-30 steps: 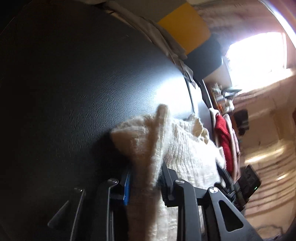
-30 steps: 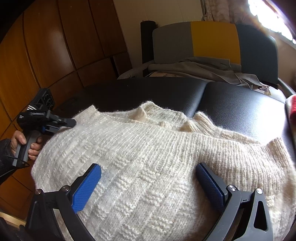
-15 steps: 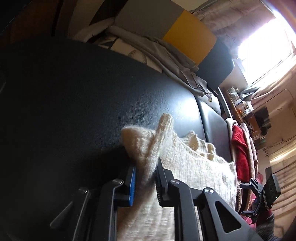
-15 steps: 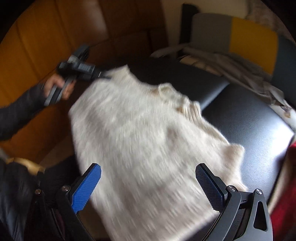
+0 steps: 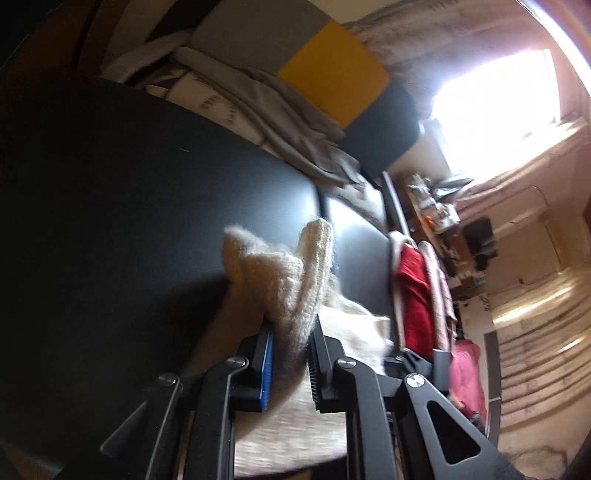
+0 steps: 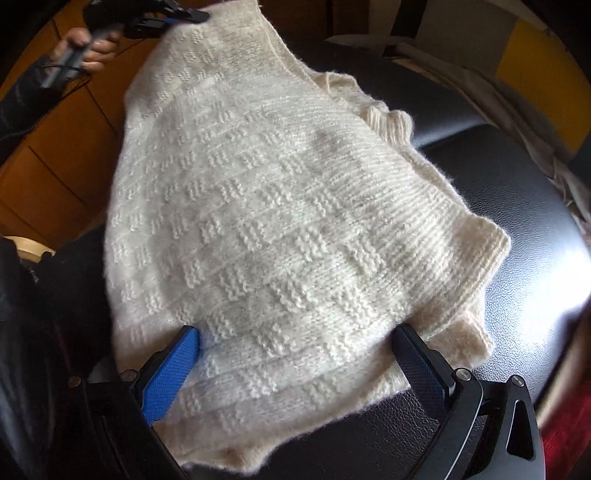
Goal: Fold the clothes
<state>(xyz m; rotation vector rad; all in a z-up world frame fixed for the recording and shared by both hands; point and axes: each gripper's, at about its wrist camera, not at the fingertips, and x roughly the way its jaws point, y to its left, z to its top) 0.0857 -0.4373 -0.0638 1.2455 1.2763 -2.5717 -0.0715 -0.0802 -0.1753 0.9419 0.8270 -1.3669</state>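
Note:
A cream knitted sweater (image 6: 280,221) lies spread over a black leather seat (image 6: 517,206). One corner of it is lifted at the upper left, where my left gripper (image 6: 177,16) holds it, with a hand (image 6: 88,48) behind. In the left wrist view the left gripper (image 5: 291,332) has a bunched fold of the sweater (image 5: 288,273) between its pads. Its jaws are closing and pressing on the wool. My right gripper (image 6: 295,343) hovers over the sweater's near hem. It stands wide open with nothing gripped.
A pile of grey clothes (image 5: 280,122) lies at the far end of the seat (image 5: 129,203), in front of a grey, yellow and black chair back (image 5: 332,81). A red garment (image 5: 413,295) hangs at the right edge. Wooden panels (image 6: 55,166) stand on the left.
The left gripper has risen, pulling the sweater corner up off the seat, and its pads have drawn closer. The right gripper has rolled and tilted down over the sweater, still open.

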